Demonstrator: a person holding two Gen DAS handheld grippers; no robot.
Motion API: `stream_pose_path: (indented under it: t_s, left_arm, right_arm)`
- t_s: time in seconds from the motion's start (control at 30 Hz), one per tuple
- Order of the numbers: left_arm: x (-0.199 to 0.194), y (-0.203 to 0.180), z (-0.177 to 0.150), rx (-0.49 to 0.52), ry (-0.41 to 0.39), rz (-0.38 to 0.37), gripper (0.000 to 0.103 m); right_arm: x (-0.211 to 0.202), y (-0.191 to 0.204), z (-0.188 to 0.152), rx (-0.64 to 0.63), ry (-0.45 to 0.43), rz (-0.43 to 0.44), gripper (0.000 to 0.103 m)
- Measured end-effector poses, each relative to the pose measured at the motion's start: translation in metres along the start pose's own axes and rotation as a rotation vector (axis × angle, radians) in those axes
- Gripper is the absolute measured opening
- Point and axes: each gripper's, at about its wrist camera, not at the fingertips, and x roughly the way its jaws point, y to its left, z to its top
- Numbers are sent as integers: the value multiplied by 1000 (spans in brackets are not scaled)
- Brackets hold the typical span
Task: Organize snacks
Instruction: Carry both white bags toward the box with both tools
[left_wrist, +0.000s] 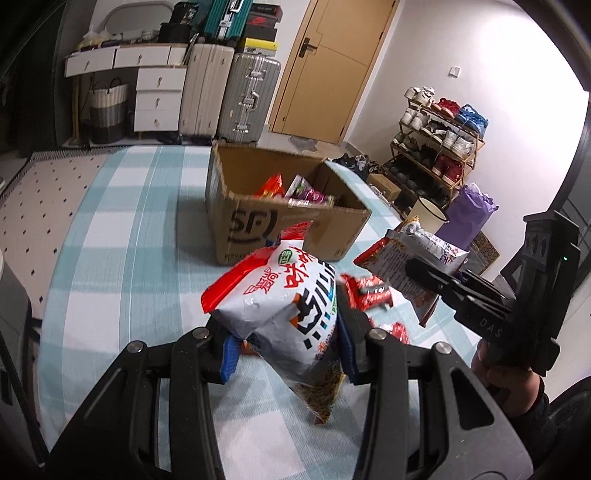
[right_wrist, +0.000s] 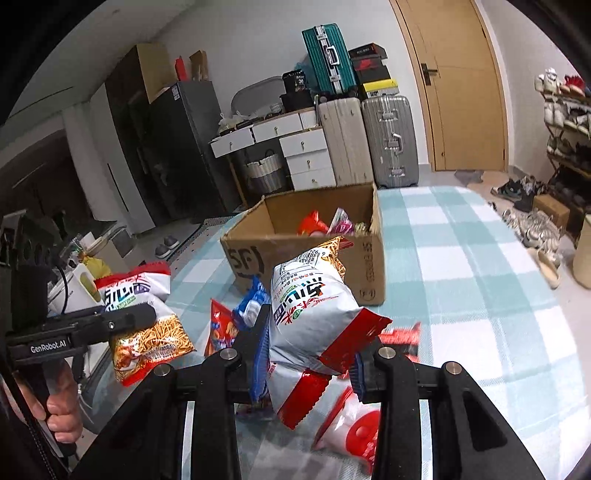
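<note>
Each gripper was clenched on a noodle-snack bag: the left gripper (left_wrist: 284, 343) pinched one white-and-red bag (left_wrist: 280, 295) near its lower end, and the right gripper (right_wrist: 308, 354) squeezed a matching bag (right_wrist: 314, 314) by its middle. Both bags hung clear of the checked tablecloth (left_wrist: 122, 236), with the open cardboard box (left_wrist: 280, 210) just beyond them, already holding packets. Doing this step well probably meant carrying each bag over the near wall before releasing, one after the other so they did not collide; loose packets (right_wrist: 221, 328) lay below, though blur hid their number
</note>
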Motion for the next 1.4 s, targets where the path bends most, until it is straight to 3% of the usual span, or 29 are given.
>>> stream_pose_path:
  t_s: [0.7,1.4]
  left_arm:
    - [24,-41,111,105,-34,20,39]
    - [112,-41,191,139,-3,89,40]
  right_arm:
    - [7,20,87,-110,-64,-65,35]
    - [72,-11,156,-110,-51,-62,35]
